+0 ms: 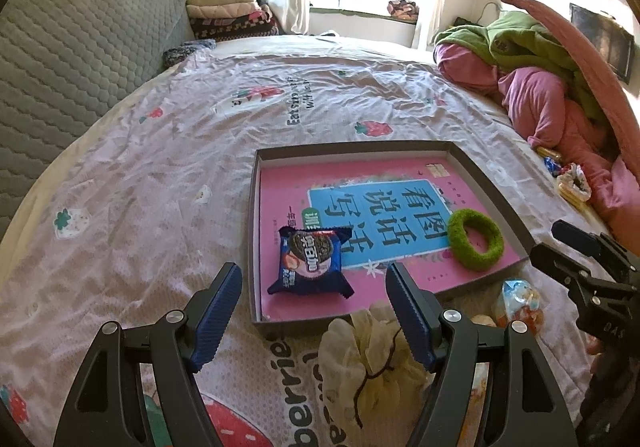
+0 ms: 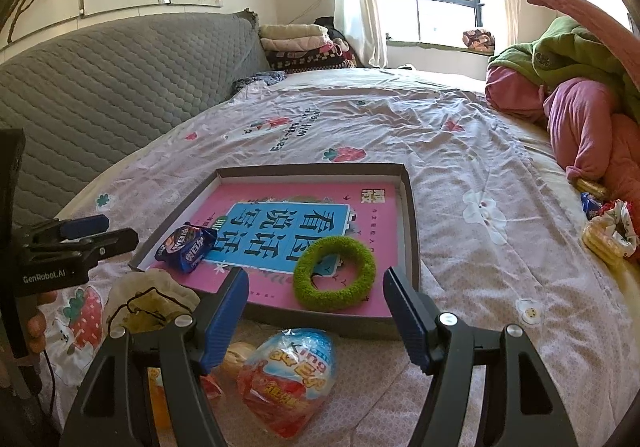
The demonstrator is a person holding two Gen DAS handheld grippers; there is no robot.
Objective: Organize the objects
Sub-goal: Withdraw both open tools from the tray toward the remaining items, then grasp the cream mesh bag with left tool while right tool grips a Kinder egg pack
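While both my tongs hang empty over the bed, left gripper [image 1: 314, 313] spread wide, right gripper [image 2: 316, 313] spread wide too, nothing is in either. Shallow grey cardboard tray [image 2: 412, 215] sits on the strawberry-print bedsheet [image 1: 140, 175], holding a pink-and-blue Chinese workbook [image 1: 400, 203], a dark blue cookie packet [image 1: 310, 263] and a fuzzy green ring scrunchie [image 2: 334, 273].

Still outside the tray, near edge: cream fabric drawstring pouch [image 1: 372, 359] at 6 o'clock of the tray in the left view, and a crinkly egg-shaped toy wrapper in blue and red [image 2: 288, 375] at 6 o'clock in the right view, just under my right fingers.

Likely next: grab the egg. Risks:
- slick rounded plastic could squirt out of the pads if pinched off-centre
- soft mattress gives, so pressing down may sink it
- tray wall is low, a nudge would slide the tray
- my two tongs are near, could clash.
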